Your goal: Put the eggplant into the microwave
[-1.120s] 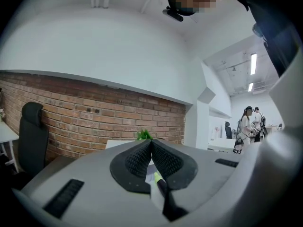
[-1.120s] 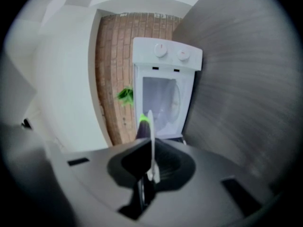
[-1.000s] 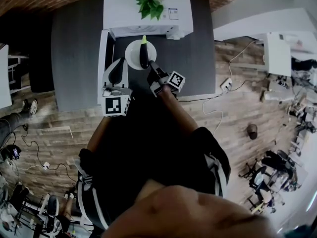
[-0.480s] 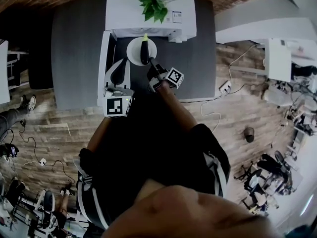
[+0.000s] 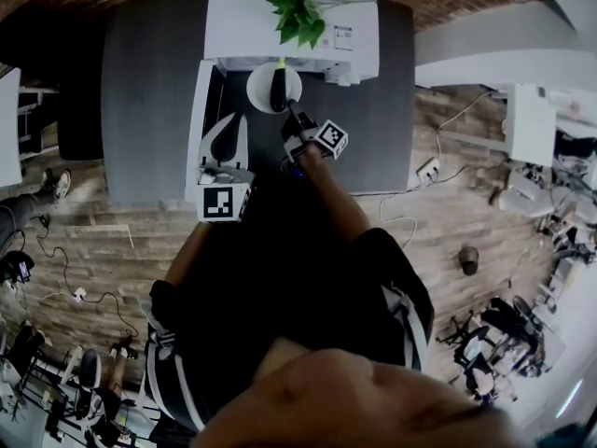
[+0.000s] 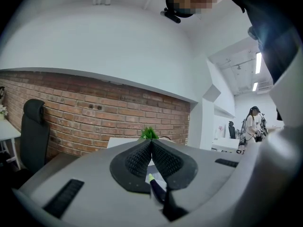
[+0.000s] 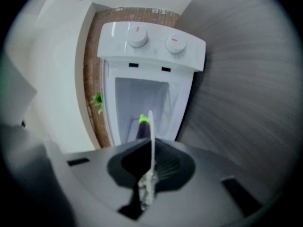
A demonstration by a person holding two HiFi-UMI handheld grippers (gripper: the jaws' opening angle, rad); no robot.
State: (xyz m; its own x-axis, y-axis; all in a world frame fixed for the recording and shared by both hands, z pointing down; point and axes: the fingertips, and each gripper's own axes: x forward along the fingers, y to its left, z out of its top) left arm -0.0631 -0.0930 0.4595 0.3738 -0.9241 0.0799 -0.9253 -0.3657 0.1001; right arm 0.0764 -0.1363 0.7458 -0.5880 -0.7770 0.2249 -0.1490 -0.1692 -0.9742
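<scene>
Left gripper [image 6: 151,143] nearest, pads pressed together, nothing between. Right gripper [image 7: 151,148] clamped on rim of white plate [image 5: 258,90]. Eggplant [image 5: 278,90] lies on plate at open mouth of white microwave [image 5: 280,31], green tip toward cavity. Leafy plant [image 5: 298,12] on microwave top.

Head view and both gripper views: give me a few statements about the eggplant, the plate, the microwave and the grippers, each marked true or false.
1. The eggplant lies on a white plate. True.
2. The right gripper grips the eggplant itself. False: its jaws pinch the plate's rim.
3. The microwave is closed. False: its door stands open and the cavity shows in the right gripper view.
4. A green plant sits on top of the microwave. True.
5. The left gripper holds the plate. False: its jaws are together on nothing.
</scene>
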